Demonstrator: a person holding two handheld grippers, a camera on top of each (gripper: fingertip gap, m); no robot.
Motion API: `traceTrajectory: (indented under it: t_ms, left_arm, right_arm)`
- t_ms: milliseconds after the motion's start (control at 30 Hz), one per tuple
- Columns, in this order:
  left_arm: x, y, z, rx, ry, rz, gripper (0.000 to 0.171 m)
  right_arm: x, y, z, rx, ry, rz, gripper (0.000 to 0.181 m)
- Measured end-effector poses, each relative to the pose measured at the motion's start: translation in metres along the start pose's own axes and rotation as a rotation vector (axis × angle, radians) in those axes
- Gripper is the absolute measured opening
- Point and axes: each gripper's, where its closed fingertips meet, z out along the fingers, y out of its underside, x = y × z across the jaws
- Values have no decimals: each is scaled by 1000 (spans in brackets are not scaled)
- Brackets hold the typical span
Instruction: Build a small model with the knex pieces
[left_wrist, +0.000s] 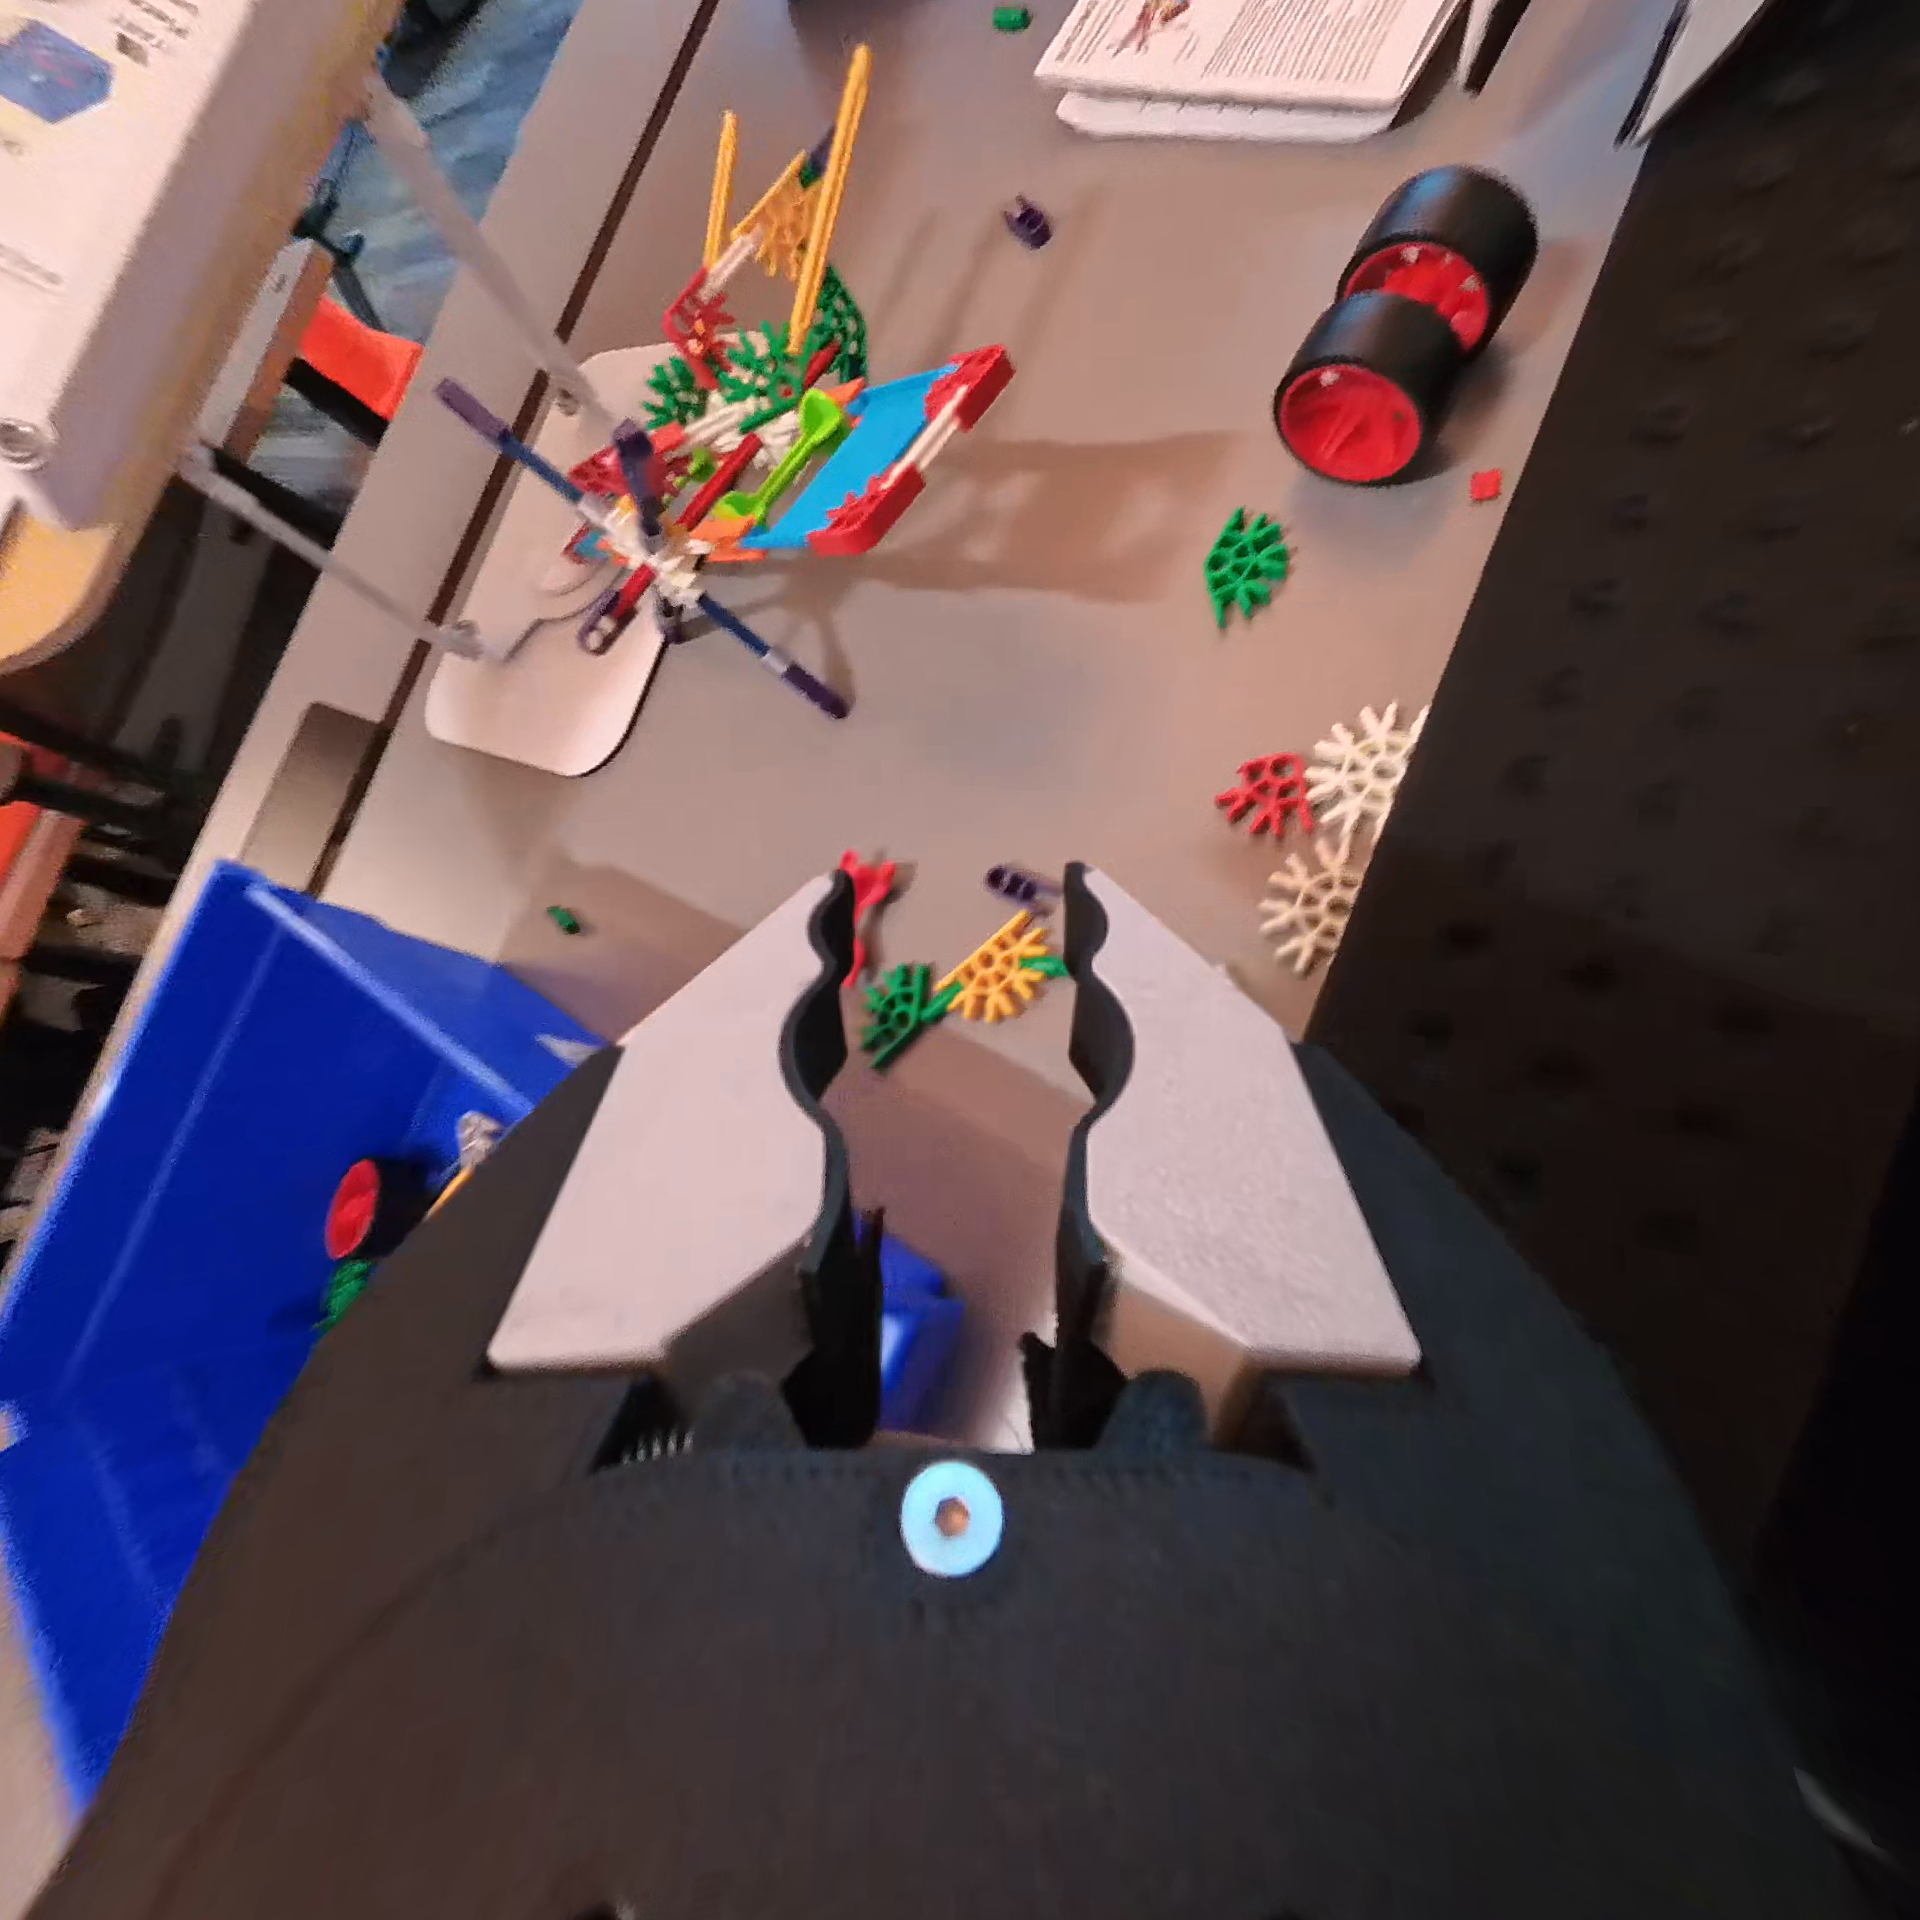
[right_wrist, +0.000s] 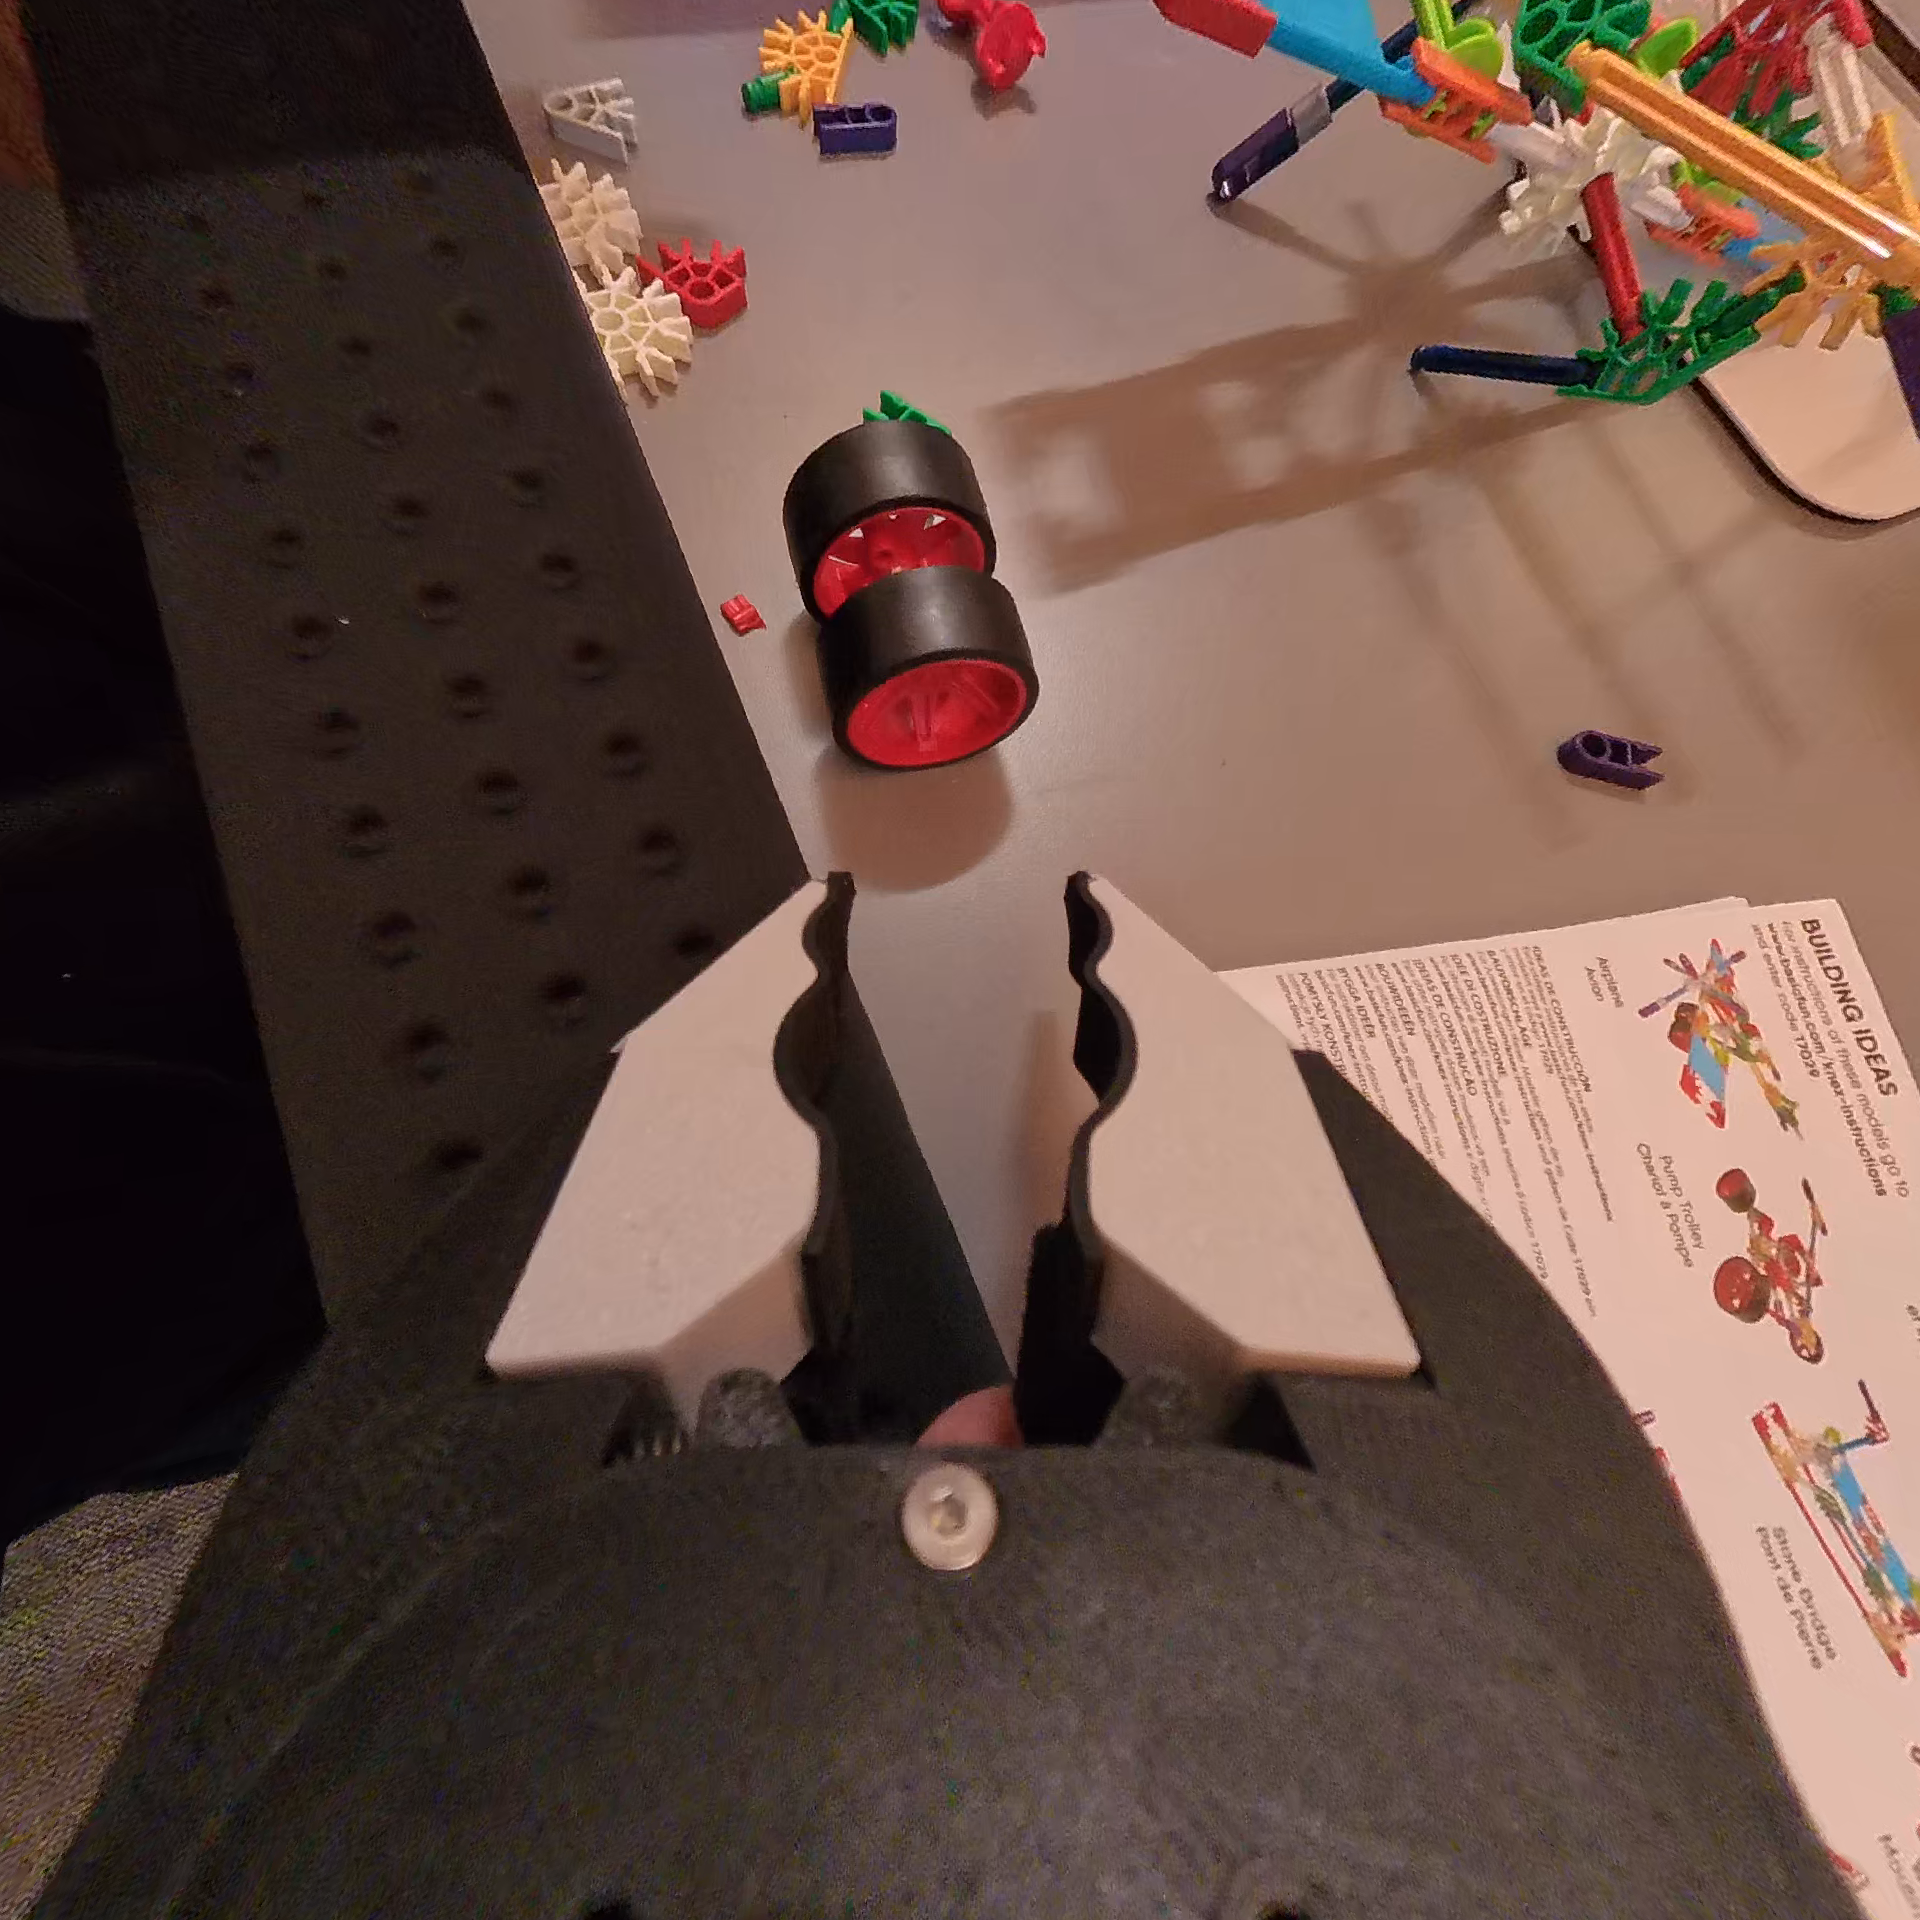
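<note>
My left gripper (left_wrist: 958, 883) is open and empty above loose toy connectors: a yellow one (left_wrist: 1003, 968), a green one (left_wrist: 902, 1010), a red piece (left_wrist: 868, 883) and a purple clip (left_wrist: 1013, 885). A colourful rod-and-connector model (left_wrist: 769, 457) stands farther off on a white board (left_wrist: 540, 707). My right gripper (right_wrist: 958, 894) is open and empty above the grey table, just short of two black wheels with red hubs (right_wrist: 914, 623). The wheels also show in the left wrist view (left_wrist: 1403, 322). The model shows at the top right of the right wrist view (right_wrist: 1621, 177).
A blue bin (left_wrist: 208, 1195) holding parts sits left of my left gripper. A black perforated panel (right_wrist: 416, 623) borders the table. A printed instruction sheet (right_wrist: 1662, 1195) lies right of my right gripper. White and red connectors (right_wrist: 644, 270), a purple clip (right_wrist: 1608, 758) and a green connector (left_wrist: 1245, 566) lie loose. My right fingertips sit around 25 cm from my left ones. The right gripper is farther from the purple clip (left_wrist: 1013, 885), some 25 cm, than the left, some 10 cm. It is also in sight in the right wrist view (right_wrist: 861, 115).
</note>
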Motion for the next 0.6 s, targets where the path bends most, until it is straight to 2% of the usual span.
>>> traceTrajectory:
  t_ms: [133, 267, 433, 600]
  left_arm:
    - [-6, 11, -5, -78, -4, 55, 38]
    - [2, 21, 16, -158, 29, 30, 36]
    - [21, 43, 43, -260, 83, -197, 46]
    - [25, 57, 56, -261, 81, -378, 51]
  right_arm:
    - [1, 0, -1, 5, 20, -4, 40]
    - [2, -1, -1, 10, 34, -4, 40]
    - [3, 0, -1, 11, 44, -1, 40]
    - [2, 0, -1, 16, 30, -3, 40]
